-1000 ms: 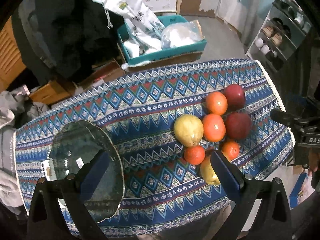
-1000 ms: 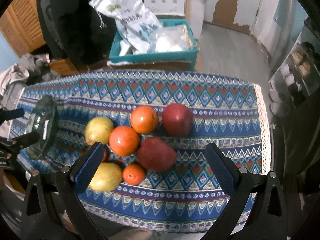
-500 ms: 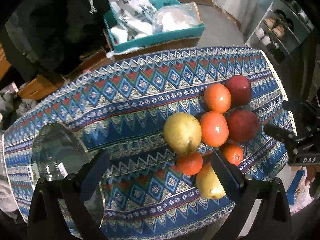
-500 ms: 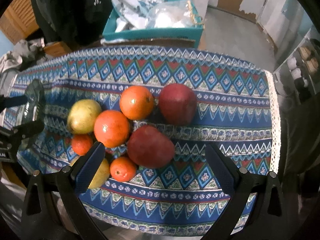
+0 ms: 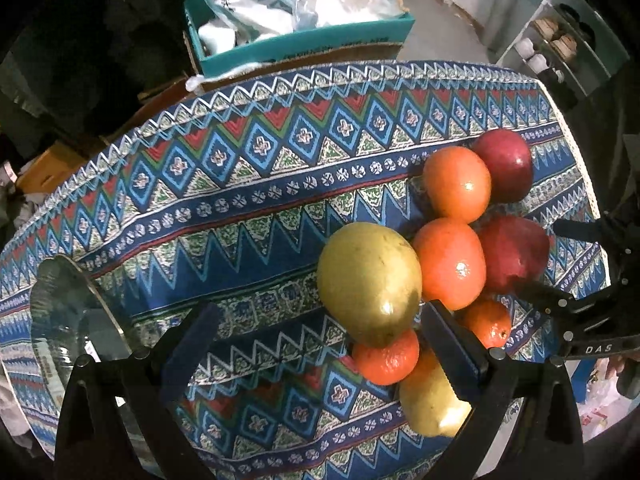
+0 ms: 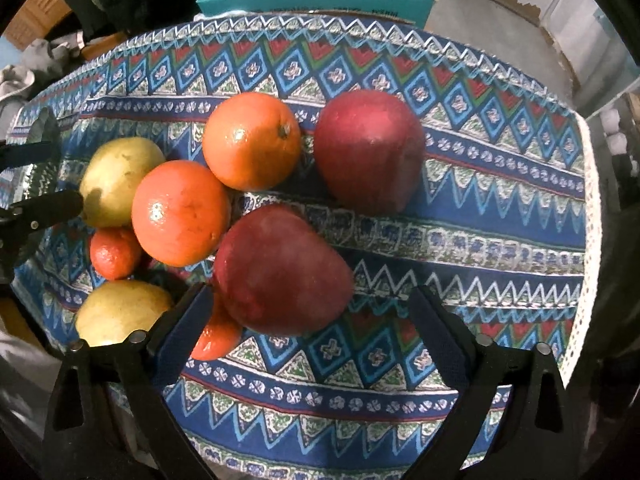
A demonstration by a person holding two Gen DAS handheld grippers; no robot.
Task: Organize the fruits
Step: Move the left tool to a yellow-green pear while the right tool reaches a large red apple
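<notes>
A pile of fruit lies on the patterned tablecloth (image 5: 248, 184). It holds two red apples (image 6: 280, 272) (image 6: 368, 152), two oranges (image 6: 252, 140) (image 6: 180, 212), two yellow pears (image 5: 370, 280) (image 5: 428, 404) and two small tangerines (image 5: 386, 356) (image 5: 488, 324). My left gripper (image 5: 320, 348) hangs open just left of the pile, its right finger over the near pear. My right gripper (image 6: 310, 324) points down over the near red apple. Its jaws are closing, the apple sits partly between the fingers and the pads do not touch it. A glass plate (image 5: 76, 320) lies at the table's left end.
A teal box (image 5: 304, 40) full of plastic bags stands on the floor beyond the table's far edge. A shoe shelf (image 5: 560, 40) is at the back right. The cloth's lace edge (image 6: 592, 208) marks the table's right end.
Both grippers have come down toward the fruit, which now looks much larger. The right gripper's fingers have drawn slightly closer together around the near red apple.
</notes>
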